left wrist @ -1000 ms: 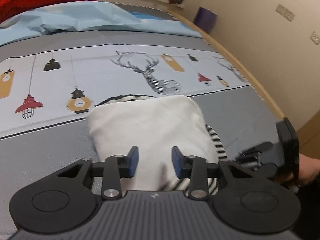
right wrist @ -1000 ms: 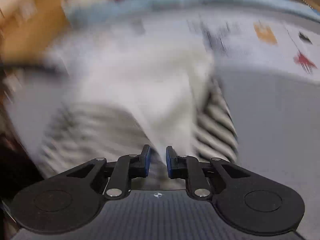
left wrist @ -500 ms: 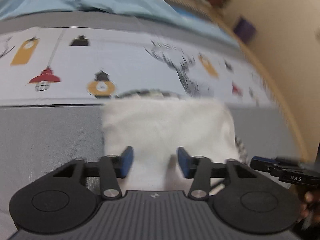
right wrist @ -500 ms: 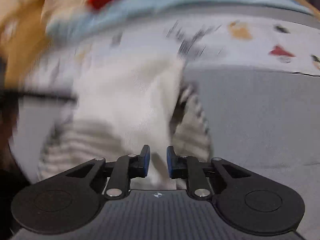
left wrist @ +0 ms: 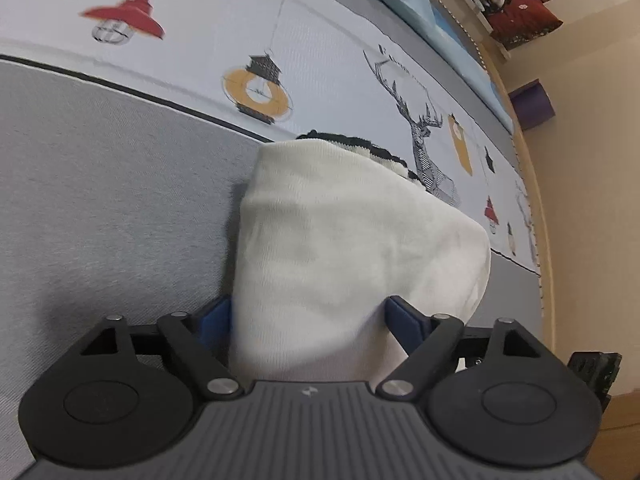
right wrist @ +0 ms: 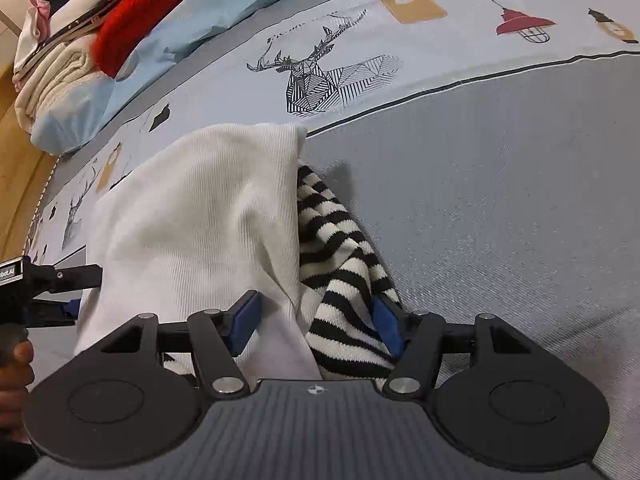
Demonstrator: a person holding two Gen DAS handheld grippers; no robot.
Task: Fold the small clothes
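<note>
A folded white garment (left wrist: 352, 232) lies on the grey part of the bedspread (left wrist: 100, 180), on top of a black-and-white striped garment (left wrist: 360, 148) whose edge peeks out at the far side. My left gripper (left wrist: 310, 318) is low over the white garment's near end; its jaws are opening wide and the cloth lies loosely between them. In the right wrist view the white garment (right wrist: 200, 208) covers the striped garment (right wrist: 336, 248). My right gripper (right wrist: 316, 320) straddles both layers, its jaws opening. The left gripper (right wrist: 60, 292) shows at that view's left edge.
The bedspread (right wrist: 500, 200) has a printed band of deer and lamps beyond the clothes. A stack of folded clothes (right wrist: 52, 76) with a red one (right wrist: 148, 20) sits at the far end. The wooden bed edge (left wrist: 536, 184) and wall run alongside. A hand (right wrist: 16, 360) holds the left gripper.
Both grippers' jaws have spread from nearly together to wide apart over the cloth. The left gripper has sunk closer to the white garment and rolled; the right view has also rolled.
</note>
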